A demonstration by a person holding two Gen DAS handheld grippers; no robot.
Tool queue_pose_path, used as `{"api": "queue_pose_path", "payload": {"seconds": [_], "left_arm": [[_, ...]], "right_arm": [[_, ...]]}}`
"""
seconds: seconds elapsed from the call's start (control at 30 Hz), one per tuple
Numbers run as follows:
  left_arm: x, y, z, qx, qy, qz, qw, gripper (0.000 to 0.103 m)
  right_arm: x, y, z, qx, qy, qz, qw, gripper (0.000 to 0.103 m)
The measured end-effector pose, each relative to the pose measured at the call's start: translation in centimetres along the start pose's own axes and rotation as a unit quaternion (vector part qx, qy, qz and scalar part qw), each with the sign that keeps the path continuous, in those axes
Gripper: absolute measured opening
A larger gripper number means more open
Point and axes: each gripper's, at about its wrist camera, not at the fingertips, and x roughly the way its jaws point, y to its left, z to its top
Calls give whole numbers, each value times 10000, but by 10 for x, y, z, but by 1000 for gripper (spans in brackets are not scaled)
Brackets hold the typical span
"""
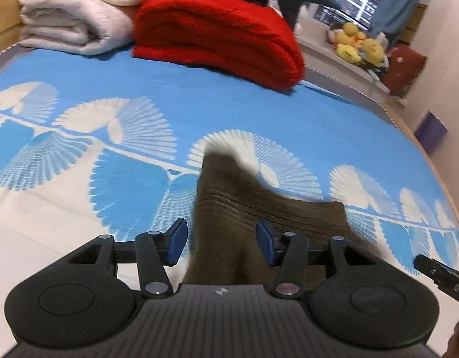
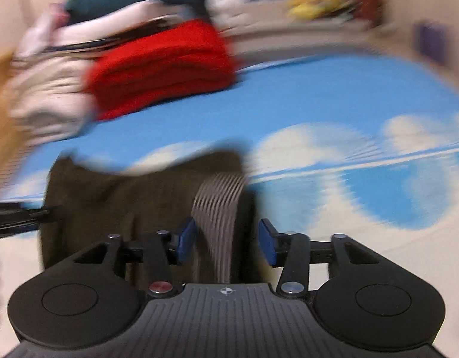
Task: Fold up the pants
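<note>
The brown pants with a ribbed waistband lie on the blue and white patterned bed sheet. In the left wrist view my left gripper is open, its blue pads either side of the cloth, which runs between them without being pinched. In the blurred right wrist view the pants hang or lie bunched, with the ribbed waistband passing between the open jaws of my right gripper. The left gripper's black tip shows at the left edge there.
A folded red blanket and a folded white blanket lie at the far end of the bed. Yellow plush toys sit on a ledge beyond. The bed's right edge drops to the floor.
</note>
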Motion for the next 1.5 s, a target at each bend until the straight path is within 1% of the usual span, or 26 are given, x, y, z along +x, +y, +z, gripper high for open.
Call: {"api": "queue_pose_path", "payload": {"seconds": [0.03,0.1,0.13,0.17,0.2,0.27,0.3,0.33,0.37,0.4,0.47,0.53,0.57,0.63,0.7,0.77,0.83,0.87,0.97,1.03,1.1,1.17,1.23,1.37,1.43,1.5], "left_arm": [[1,2,1,-32,46,-76,10000,55],[5,-1,0,64,276,-246,9993,55],[9,-4,-2,186,402,-231,9988,54],[16,-5,-6,313,557,-194,9978,53],[24,-6,-11,417,778,-165,9960,53],[47,-6,-28,568,1465,-21,9876,53],[55,-7,-38,716,1680,172,9830,53],[61,-8,-48,999,1750,444,9785,56],[60,-12,-52,1206,1675,540,9770,57],[56,-16,-52,1282,1596,573,9771,57],[44,-18,-50,1237,1422,601,9802,63],[22,-20,-51,1116,1075,665,9857,83],[13,-21,-51,1048,874,728,9880,87],[-11,-24,-53,993,619,821,9897,88],[-35,-25,-53,1051,446,785,9903,89],[-68,-25,-53,1058,38,838,9908,90],[-104,-26,-59,1041,-420,925,9894,97],[-120,-26,-64,1033,-649,938,9881,97],[-163,-32,-85,1030,-1040,765,9863,98],[-178,-34,-106,966,-1159,622,9866,103],[-187,-38,-116,865,-1006,422,9903,102],[-198,-40,-126,896,-1218,28,9885,102],[-197,-46,-136,1101,-1191,113,9867,102],[-187,-48,-146,1251,-1097,349,9854,102],[-177,-44,-152,1204,-907,394,9878,102],[-167,-40,-156,1120,-668,392,9907,102]], "right_arm": [[0,-1,1,18,24,90,10000,55],[4,0,1,35,258,564,9981,54],[7,4,-1,-103,438,779,9959,54],[12,9,-6,-329,640,856,9937,54],[17,14,-12,-565,835,784,9918,55],[37,20,-28,-1020,1469,348,9833,58],[46,17,-36,-1032,1742,198,9791,66],[53,13,-41,-901,1949,120,9766,70],[55,10,-42,-709,2008,153,9769,74],[55,8,-40,-569,1990,166,9782,74],[46,12,-37,-656,1817,65,9812,74],[31,19,-35,-895,1512,-79,9844,74],[21,24,-34,-1003,1333,-155,9859,74],[0,31,-32,-1148,948,-227,9886,76],[-19,36,-30,-1182,689,-384,9899,85],[-42,41,-30,-1200,490,-469,9905,87],[-67,43,-32,-1197,299,-489,9912,92],[-82,45,-34,-1202,180,-510,9913,96],[-118,48,-45,-1194,-167,-511,9914,102],[-135,48,-56,-1161,-329,-439,9917,102],[-147,47,-72,-988,-471,-470,9929,102],[-158,50,-77,-959,-588,-489,9924,102],[-167,50,-82,-937,-804,-413,9915,102],[-167,44,-97,-687,-700,-493,9940,102],[-165,42,-99,-599,-564,-558,9950,102],[-169,42,-103,-574,-607,-551,9950,102]]}}
